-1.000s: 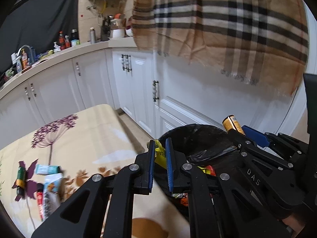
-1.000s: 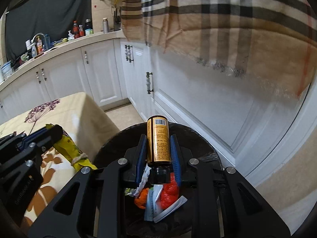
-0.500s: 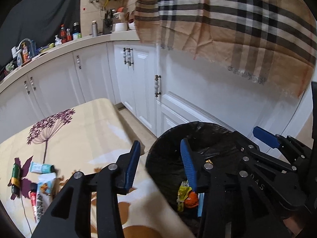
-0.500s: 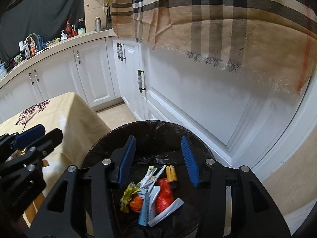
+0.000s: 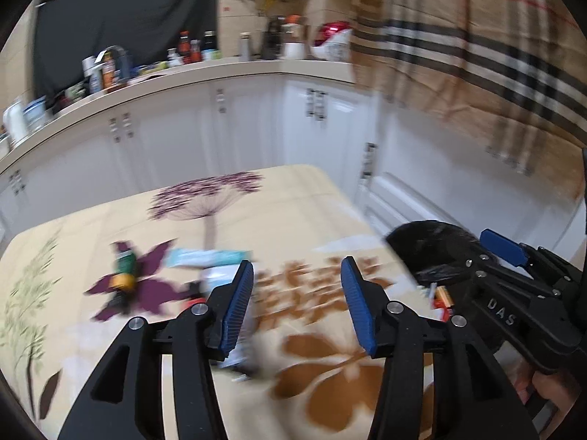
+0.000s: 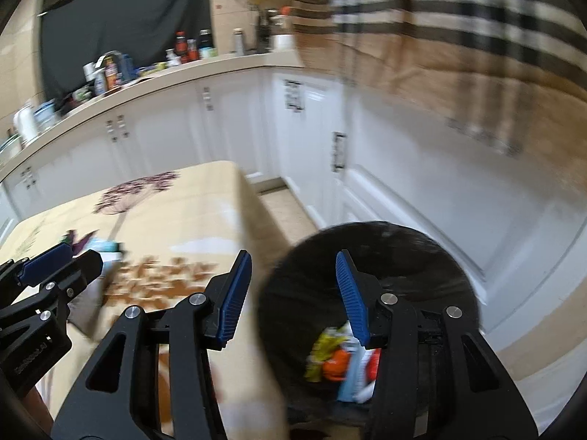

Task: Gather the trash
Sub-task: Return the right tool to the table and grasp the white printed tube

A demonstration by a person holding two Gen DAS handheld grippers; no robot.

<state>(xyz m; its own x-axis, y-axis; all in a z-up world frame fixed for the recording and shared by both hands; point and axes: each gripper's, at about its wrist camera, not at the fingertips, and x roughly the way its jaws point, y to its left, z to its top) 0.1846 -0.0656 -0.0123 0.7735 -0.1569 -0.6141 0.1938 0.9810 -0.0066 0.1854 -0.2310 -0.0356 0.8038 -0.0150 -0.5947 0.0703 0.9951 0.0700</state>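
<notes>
Standing beside the table (image 5: pixel 293 212), off its right edge: a round black bin (image 6: pixel 370 256), lined with a crinkled black bag. Lying inside the bin, on the bottom: a heap of trash (image 6: pixel 337 359) — yellow, orange, red and white wrappers, all crumpled.

Still waiting on the table, left of the bin: a small dark bottle (image 5: pixel 124 275) with green label and orange band, lying flat; a pale teal packet (image 5: pixel 209 256) just beside it; a blurred white pack (image 5: pixel 220 275) and something red close by, too smeared to identify.

Hovering over the table, left of the bin: left gripper (image 5: pixel 297 304), blue ribbed pads spread, having just been opening, nothing between them. Hanging over the bin's left rim: right gripper (image 6: pixel 293 293), pads likewise spread and pinching nothing, partly covering the trash from view.

Covering the table: a smooth cream cloth, printed with purple dandelion heads, brown leaves and green sprigs.

Running behind table and bin: white panelled cabinets (image 5: pixel 256 132) with metal handles, under a beige counter (image 5: pixel 183 73) crowded with bottles and jars. Draping down over the cabinets beyond the bin: a tan plaid cloth (image 5: pixel 477 55), fringed at its hem. Hanging behind the counter: a black curtain (image 5: pixel 121 14).
</notes>
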